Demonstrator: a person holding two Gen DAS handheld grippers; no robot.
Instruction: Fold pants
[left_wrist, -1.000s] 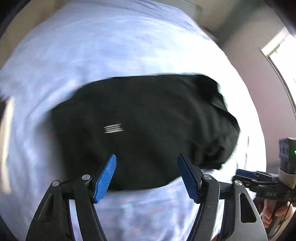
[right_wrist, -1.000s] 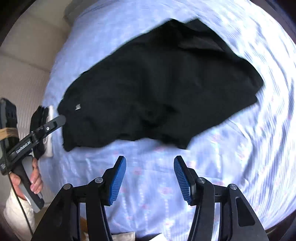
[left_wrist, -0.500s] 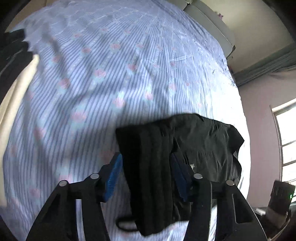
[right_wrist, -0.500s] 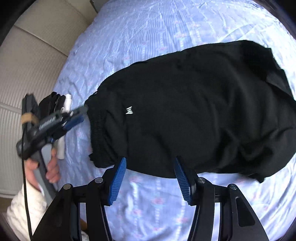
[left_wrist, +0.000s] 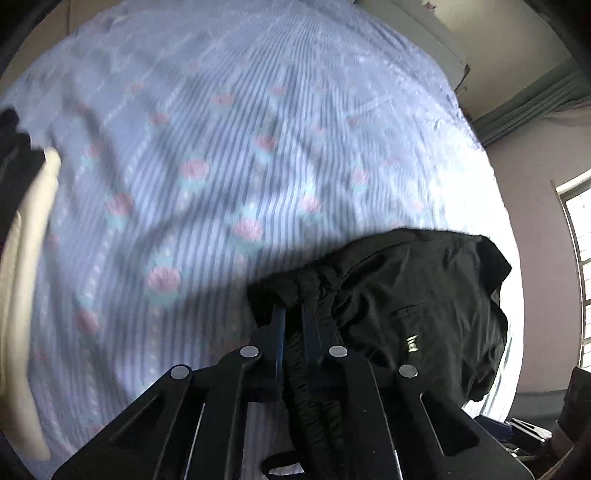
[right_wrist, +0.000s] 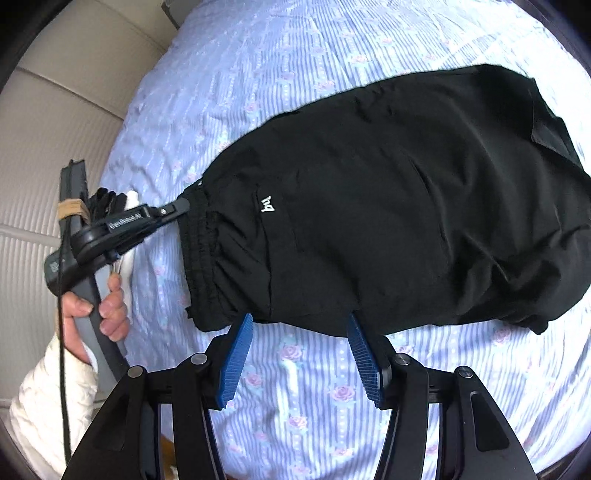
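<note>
The black pants (right_wrist: 388, 206) lie bunched on the bed, with a small white logo (right_wrist: 267, 206) near the elastic waistband (right_wrist: 201, 258). My left gripper (left_wrist: 293, 314) is shut on the waistband (left_wrist: 295, 288) at the pants' left end; it also shows in the right wrist view (right_wrist: 184, 206). The rest of the pants (left_wrist: 424, 295) trail off to the right. My right gripper (right_wrist: 299, 332) is open and empty, its blue fingers at the pants' near edge.
The bed carries a blue striped sheet with pink roses (left_wrist: 221, 166). A beige padded headboard (right_wrist: 48, 147) stands at the left. A pink wall and a window (left_wrist: 576, 266) are at the right. A cream strip (left_wrist: 26, 258) edges the sheet.
My left gripper has closed on the waistband. My right gripper has moved up to the pants' near edge and stayed open.
</note>
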